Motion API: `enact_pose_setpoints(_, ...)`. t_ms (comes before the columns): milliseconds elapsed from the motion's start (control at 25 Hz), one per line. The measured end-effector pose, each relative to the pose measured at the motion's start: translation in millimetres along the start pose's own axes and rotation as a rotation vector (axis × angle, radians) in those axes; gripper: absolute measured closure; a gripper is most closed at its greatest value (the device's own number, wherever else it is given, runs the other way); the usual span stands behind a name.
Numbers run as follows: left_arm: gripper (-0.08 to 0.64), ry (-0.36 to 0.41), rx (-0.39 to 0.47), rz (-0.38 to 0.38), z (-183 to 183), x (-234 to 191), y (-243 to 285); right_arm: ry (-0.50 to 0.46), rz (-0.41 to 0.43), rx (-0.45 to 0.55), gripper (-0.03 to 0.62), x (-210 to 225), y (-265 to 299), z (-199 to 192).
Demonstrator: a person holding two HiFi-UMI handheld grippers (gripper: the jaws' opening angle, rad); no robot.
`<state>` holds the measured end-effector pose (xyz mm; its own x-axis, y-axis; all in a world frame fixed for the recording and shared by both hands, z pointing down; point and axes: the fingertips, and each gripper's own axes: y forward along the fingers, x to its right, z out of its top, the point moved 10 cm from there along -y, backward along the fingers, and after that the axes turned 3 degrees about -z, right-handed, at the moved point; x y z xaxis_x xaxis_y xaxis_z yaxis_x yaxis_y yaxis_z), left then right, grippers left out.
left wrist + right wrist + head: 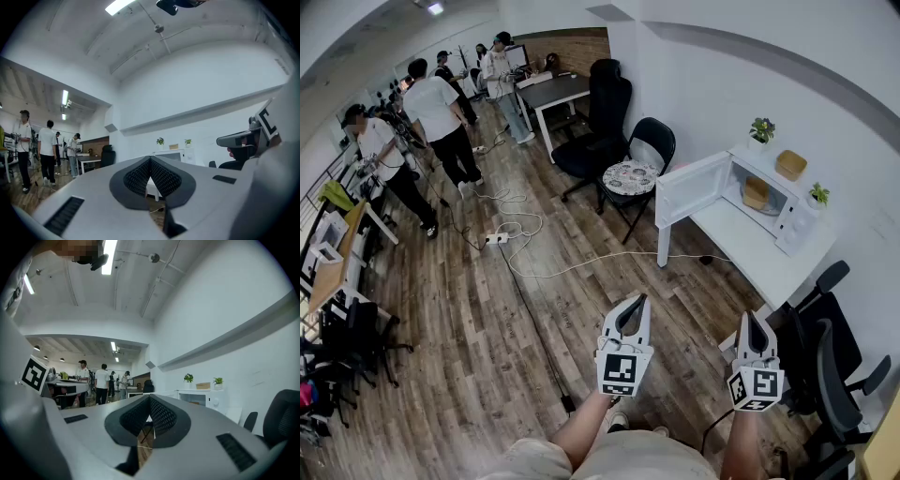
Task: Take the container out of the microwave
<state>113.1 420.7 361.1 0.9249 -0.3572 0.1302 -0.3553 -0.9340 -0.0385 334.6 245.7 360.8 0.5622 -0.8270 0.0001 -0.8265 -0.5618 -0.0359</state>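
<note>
Left tongs [640, 300], right tongs [753, 317] shut; container [757, 193] in open microwave [797, 225].

Held out level, side by side and apart: white plastic two-jaw left gripper [640, 300] and matching right gripper [752, 316]. Jaws shut tip to tip on both, black ribbed pads [138, 178] meeting in a point. Bare left forearm [581, 431] and right forearm [739, 448] reaching up from below. Hands seemingly tucked behind the black-and-white marker cubes [621, 370].
</note>
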Motion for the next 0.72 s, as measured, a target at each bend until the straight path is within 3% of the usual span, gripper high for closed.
enact_pose_setpoints(720, 0.552, -0.005, 0.025, -0.033, 4.1, -5.6, 10.4, 0.012, -0.011, 0.04, 0.575, -6.8, 5.8, 7.4)
